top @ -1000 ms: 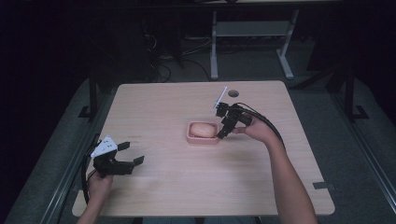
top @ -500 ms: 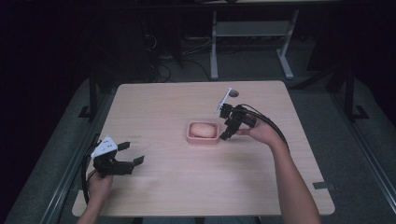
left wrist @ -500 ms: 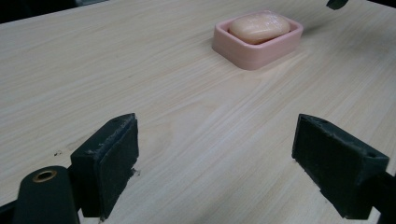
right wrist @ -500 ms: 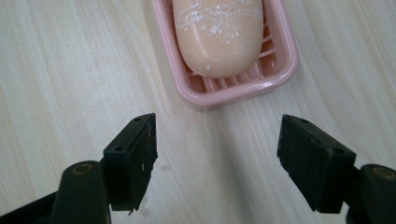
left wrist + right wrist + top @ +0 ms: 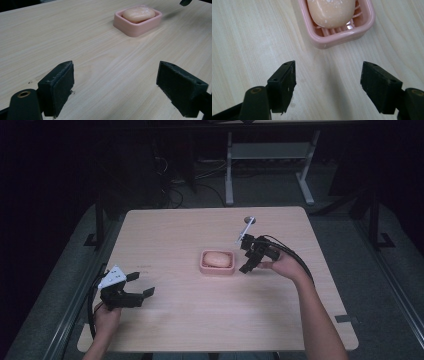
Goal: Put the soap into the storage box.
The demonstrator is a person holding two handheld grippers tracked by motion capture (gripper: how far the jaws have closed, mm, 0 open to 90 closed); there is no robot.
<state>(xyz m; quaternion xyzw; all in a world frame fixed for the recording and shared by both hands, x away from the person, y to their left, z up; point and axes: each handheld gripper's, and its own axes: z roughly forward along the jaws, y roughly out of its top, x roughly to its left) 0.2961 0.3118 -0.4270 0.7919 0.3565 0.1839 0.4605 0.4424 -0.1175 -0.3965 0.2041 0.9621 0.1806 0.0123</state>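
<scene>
A pink soap dish [image 5: 218,270] sits near the middle of the wooden table with a pale bar of soap [image 5: 217,259] lying in it. My right gripper [image 5: 245,257] hovers just right of the dish, tilted down toward the table, jaws open and empty. In the right gripper view the dish [image 5: 337,38] and soap [image 5: 330,11] lie ahead of the open gripper [image 5: 328,85]. My left gripper [image 5: 141,284] rests low at the near left of the table, open and empty. From the left gripper view [image 5: 120,87] the dish [image 5: 140,27] stands far ahead.
The table [image 5: 175,235] is bare light wood around the dish. A small dark round spot [image 5: 250,220] sits near its far edge. A metal frame [image 5: 265,155] stands on the dark floor beyond the table.
My right gripper has shifted slightly toward the near side, staying beside the dish. The left gripper has not moved.
</scene>
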